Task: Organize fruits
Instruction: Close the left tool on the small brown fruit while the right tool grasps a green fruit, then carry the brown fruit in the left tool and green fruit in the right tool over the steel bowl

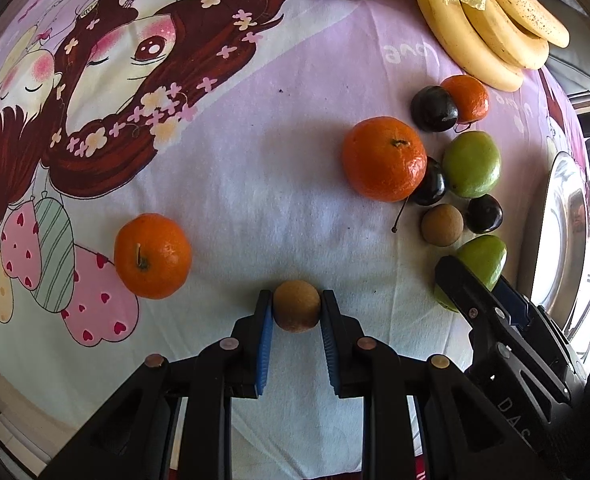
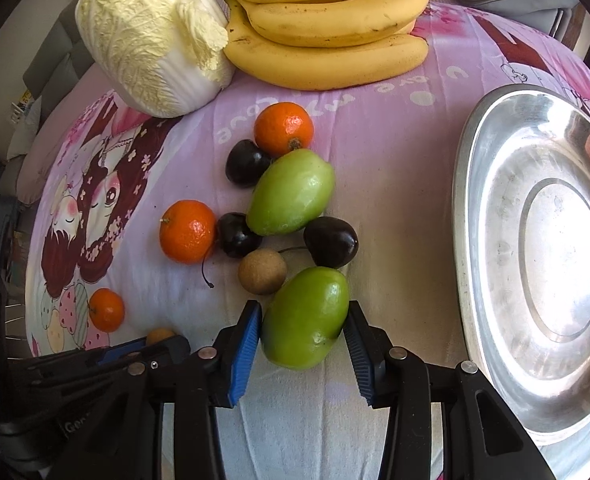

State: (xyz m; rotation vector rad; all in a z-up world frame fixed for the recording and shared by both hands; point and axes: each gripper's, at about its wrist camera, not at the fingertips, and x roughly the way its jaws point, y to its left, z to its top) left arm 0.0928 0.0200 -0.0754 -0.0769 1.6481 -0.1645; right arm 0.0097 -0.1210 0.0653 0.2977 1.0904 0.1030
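Between left claw (image 1: 297, 312) pads, brown longan (image 1: 297, 306).

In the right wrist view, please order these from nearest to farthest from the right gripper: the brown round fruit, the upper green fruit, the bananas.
Measured from the right gripper:
1. Brown round fruit, just beyond the left fingertip.
2. Upper green fruit, further up in the middle of the cluster.
3. Bananas, at the far edge of the cloth, beside the cabbage.
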